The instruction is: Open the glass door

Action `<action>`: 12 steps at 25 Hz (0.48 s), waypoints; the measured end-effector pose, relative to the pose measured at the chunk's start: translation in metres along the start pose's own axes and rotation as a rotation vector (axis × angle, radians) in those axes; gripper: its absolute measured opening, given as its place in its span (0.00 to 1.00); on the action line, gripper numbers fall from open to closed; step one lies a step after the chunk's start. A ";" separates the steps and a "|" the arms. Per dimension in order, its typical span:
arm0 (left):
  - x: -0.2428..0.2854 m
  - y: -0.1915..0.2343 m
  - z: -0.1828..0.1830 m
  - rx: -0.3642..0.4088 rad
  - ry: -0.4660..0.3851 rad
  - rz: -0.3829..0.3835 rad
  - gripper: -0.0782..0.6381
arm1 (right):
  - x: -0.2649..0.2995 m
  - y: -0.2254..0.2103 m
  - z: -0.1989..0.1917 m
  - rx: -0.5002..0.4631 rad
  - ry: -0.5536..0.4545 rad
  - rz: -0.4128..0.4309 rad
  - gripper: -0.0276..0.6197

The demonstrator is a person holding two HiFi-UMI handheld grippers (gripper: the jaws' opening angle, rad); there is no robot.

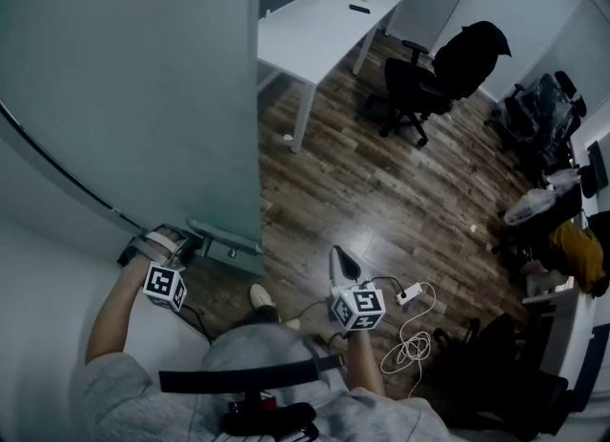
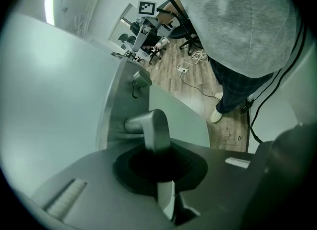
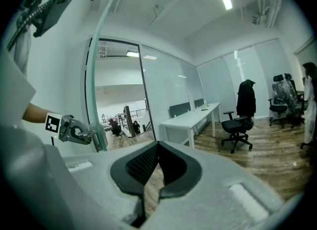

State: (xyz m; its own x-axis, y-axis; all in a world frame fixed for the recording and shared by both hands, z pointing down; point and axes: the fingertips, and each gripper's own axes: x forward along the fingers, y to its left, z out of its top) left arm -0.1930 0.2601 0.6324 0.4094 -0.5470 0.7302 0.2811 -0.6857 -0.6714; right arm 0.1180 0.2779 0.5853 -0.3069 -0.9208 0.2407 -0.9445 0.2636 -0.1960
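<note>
The frosted glass door [image 1: 133, 78] stands at the left of the head view, its free edge running down to a metal lever handle [image 1: 224, 237]. My left gripper [image 1: 176, 245] is at that handle. In the left gripper view the handle [image 2: 151, 127] bends down between the jaws, and the left gripper [image 2: 161, 169] is shut on it. My right gripper [image 1: 341, 261] hangs over the wooden floor, apart from the door. In its own view the right gripper [image 3: 157, 167] is shut with nothing in it. That view also shows the door's edge [image 3: 96, 75] and the left gripper [image 3: 74, 130] at the handle.
Beyond the door stands a white desk [image 1: 324, 21] with a black office chair [image 1: 429, 83] beside it. A white power strip [image 1: 410, 292] and a coiled cable [image 1: 410, 345] lie on the floor near my feet. More chairs and bags [image 1: 553, 192] crowd the right side.
</note>
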 end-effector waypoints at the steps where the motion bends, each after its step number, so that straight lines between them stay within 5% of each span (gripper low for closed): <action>1: -0.001 -0.001 0.001 0.001 0.000 0.000 0.14 | -0.001 0.000 0.000 -0.001 -0.001 0.000 0.05; 12: -0.001 0.009 -0.003 -0.055 0.019 0.084 0.20 | 0.006 0.005 -0.004 -0.003 0.006 0.009 0.05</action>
State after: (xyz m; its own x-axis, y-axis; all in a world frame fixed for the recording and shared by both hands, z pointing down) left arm -0.1930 0.2532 0.6263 0.4126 -0.6127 0.6741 0.1981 -0.6619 -0.7229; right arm 0.1107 0.2752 0.5895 -0.3164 -0.9165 0.2450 -0.9419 0.2729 -0.1957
